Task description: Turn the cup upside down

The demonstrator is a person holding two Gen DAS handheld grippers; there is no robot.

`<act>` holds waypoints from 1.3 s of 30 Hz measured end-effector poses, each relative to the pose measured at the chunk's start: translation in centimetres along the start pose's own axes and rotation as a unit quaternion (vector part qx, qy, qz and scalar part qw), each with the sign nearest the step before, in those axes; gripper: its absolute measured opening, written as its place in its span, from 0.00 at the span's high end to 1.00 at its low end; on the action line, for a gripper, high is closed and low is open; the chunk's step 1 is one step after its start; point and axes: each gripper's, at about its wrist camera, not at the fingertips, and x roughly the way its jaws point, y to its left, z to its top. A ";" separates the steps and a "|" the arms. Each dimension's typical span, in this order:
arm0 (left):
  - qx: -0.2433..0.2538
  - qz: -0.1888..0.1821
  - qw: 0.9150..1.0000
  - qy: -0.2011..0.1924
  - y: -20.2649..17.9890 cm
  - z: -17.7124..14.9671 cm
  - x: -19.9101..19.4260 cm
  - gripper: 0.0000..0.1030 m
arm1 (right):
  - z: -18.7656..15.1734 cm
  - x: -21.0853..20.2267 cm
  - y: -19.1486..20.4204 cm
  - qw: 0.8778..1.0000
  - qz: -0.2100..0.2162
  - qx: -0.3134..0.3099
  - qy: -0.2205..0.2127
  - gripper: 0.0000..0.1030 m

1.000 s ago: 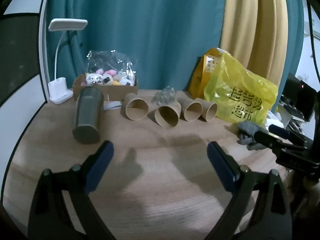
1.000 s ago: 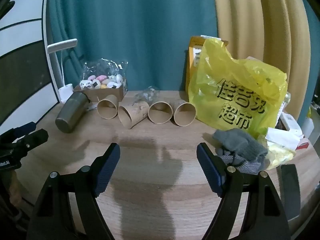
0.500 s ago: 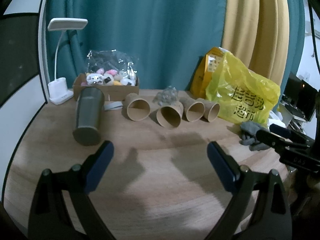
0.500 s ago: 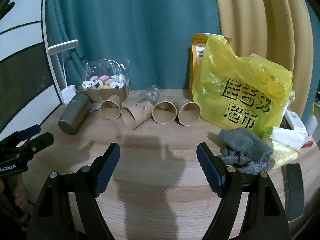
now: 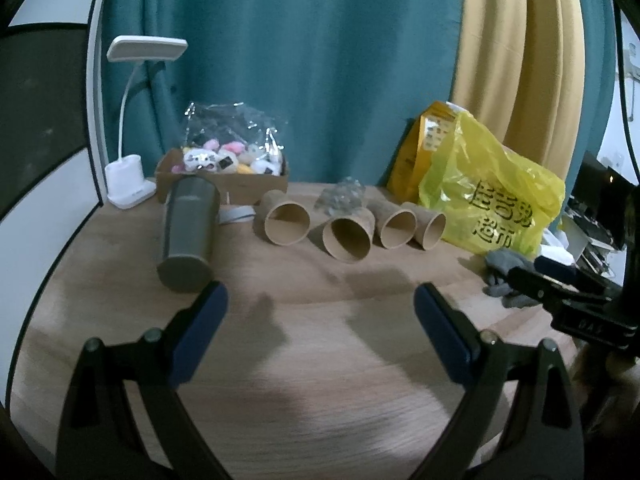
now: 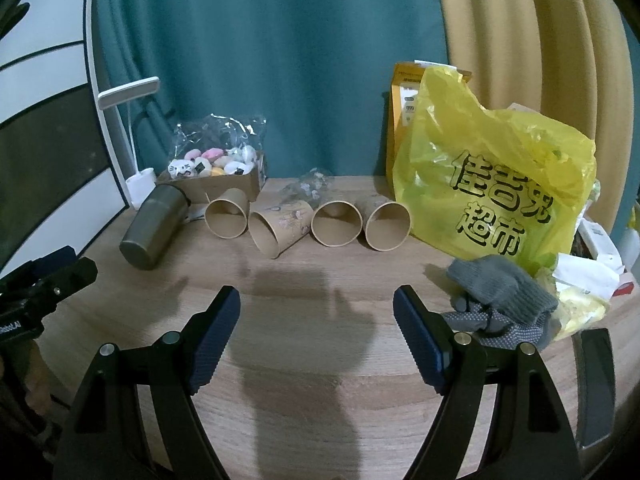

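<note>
four brown paper cups (image 6: pixel 310 224) lie on their sides in a row on the wooden table (image 6: pixel 320 360), open mouths facing the cameras, the second from the left printed and angled.

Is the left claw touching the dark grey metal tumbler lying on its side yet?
Apart. The left wrist view shows bare wooden tabletop between the open left claw and the dark grey metal tumbler; the right wrist view shows that claw short of it.

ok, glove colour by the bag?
Grey glove, dotted palm; clearest in the right wrist view.
</note>
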 end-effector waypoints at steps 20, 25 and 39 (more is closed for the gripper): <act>0.000 0.002 1.000 0.002 -0.3 0.2 -0.1 0.07 | -0.2 0.4 -0.7 1.000 0.003 0.004 0.004 0.21; 0.000 0.002 1.000 0.004 -0.3 0.3 -0.1 0.07 | -0.3 0.5 -0.8 1.000 0.003 0.005 0.003 0.21; 0.007 0.000 1.000 0.014 -1.6 0.4 1.0 0.07 | -0.1 1.1 -2.0 1.000 0.002 0.013 0.005 0.21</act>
